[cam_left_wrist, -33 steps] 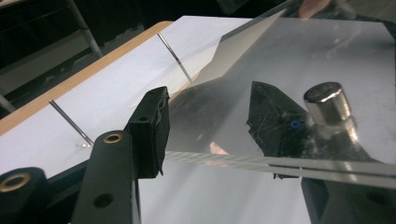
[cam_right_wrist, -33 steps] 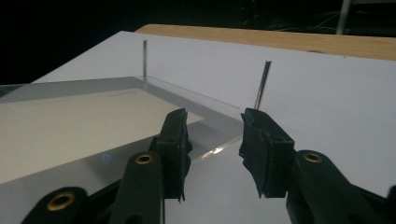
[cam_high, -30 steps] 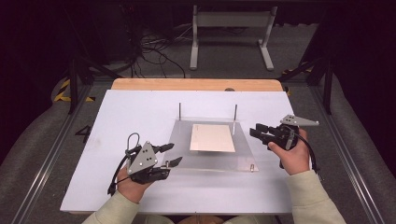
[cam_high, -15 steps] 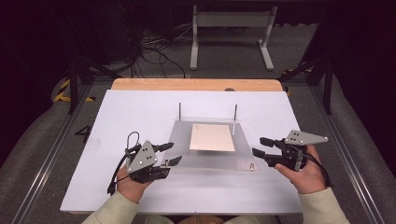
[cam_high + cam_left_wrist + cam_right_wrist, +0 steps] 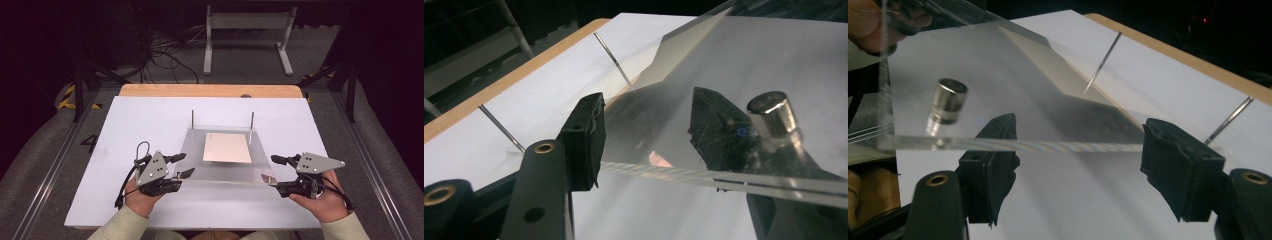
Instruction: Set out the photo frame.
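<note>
A clear, square acrylic plate [image 5: 222, 150] lies at the middle of the white table top [image 5: 150, 115], with two thin upright metal pins [image 5: 193, 117] at its far edge, at eleven and one o'clock of the plate. A pale beige rectangular card [image 5: 227, 147] shows at the plate's centre, seemingly beneath it, though the high view leaves the layering unsure.

The left gripper [image 5: 180, 166] sits at the plate's seven o'clock corner. In the left gripper view its black jaws stand apart with the plate's near edge [image 5: 724, 177] running between them; one jaw lies above the sheet and one below, and whether the pads press on it cannot be told. A small silver metal cylinder [image 5: 771, 111] stands on the plate beside the jaw.

The right gripper [image 5: 276, 170] is at the plate's five o'clock corner, just off it. Its jaws have just been opening and stand wide apart, the plate's edge [image 5: 1048, 145] crossing in front of them untouched.
</note>
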The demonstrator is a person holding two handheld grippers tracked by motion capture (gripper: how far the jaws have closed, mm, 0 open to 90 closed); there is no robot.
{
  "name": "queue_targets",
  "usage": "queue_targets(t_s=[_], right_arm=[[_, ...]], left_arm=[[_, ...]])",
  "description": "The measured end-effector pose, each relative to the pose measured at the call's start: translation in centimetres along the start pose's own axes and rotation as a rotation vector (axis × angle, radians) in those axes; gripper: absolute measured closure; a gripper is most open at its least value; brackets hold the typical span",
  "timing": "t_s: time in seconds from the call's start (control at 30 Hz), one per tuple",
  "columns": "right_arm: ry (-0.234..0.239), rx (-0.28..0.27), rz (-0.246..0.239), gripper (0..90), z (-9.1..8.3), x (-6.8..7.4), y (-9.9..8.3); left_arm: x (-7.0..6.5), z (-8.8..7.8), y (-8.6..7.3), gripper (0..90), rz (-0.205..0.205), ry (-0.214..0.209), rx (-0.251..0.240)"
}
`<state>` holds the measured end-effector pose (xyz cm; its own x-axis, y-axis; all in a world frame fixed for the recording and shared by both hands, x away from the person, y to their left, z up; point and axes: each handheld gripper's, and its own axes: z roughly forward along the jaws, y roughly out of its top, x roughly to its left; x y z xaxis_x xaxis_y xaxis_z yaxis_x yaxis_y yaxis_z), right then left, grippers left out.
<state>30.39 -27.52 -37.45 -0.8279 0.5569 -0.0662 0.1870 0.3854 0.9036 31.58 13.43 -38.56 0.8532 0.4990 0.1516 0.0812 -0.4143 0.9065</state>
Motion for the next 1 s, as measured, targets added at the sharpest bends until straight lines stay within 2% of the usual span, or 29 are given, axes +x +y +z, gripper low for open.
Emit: queue_targets(t_s=[0.07,0.27,0.37,0.43,0.5,0.57,0.67,0.8,0.9,1.0], right_arm=[[0.013,-0.031,-0.042,30.3,0.3,0.3,0.2],[0.025,-0.063,-0.073,31.4,1.1,0.6,0.2],[0.054,-0.071,-0.103,34.3,2.0,0.8,0.1],[0.054,-0.075,-0.109,35.8,2.2,0.8,0.1],[0.048,-0.083,-0.130,45.7,2.3,0.9,0.0],[0.045,-0.100,-0.160,51.9,2.3,0.8,0.0],[0.049,-0.118,-0.176,54.0,2.2,0.8,0.0],[0.032,-0.133,-0.185,56.5,2.2,0.9,0.0],[0.016,-0.126,-0.194,58.0,2.2,1.1,0.2],[0.003,-0.114,-0.204,59.0,2.0,1.3,0.5]], left_arm=[[0.0,0.0,0.0,47.6,0.000,-0.001,-0.001],[0.0,0.0,0.0,47.4,-0.002,-0.004,-0.004],[0.0,0.1,0.0,47.2,-0.002,-0.004,-0.002],[0.0,0.1,0.0,46.9,0.003,-0.005,0.002],[0.0,0.1,-0.1,46.9,0.000,-0.007,0.004],[0.0,0.1,0.0,47.0,-0.003,-0.007,-0.001],[0.1,0.1,0.0,47.0,-0.006,-0.006,-0.004],[0.1,0.1,0.0,47.3,-0.010,-0.002,-0.013],[0.1,0.0,0.1,47.5,-0.017,-0.003,-0.012],[-0.2,-0.3,0.3,49.3,-0.004,0.001,-0.006]])
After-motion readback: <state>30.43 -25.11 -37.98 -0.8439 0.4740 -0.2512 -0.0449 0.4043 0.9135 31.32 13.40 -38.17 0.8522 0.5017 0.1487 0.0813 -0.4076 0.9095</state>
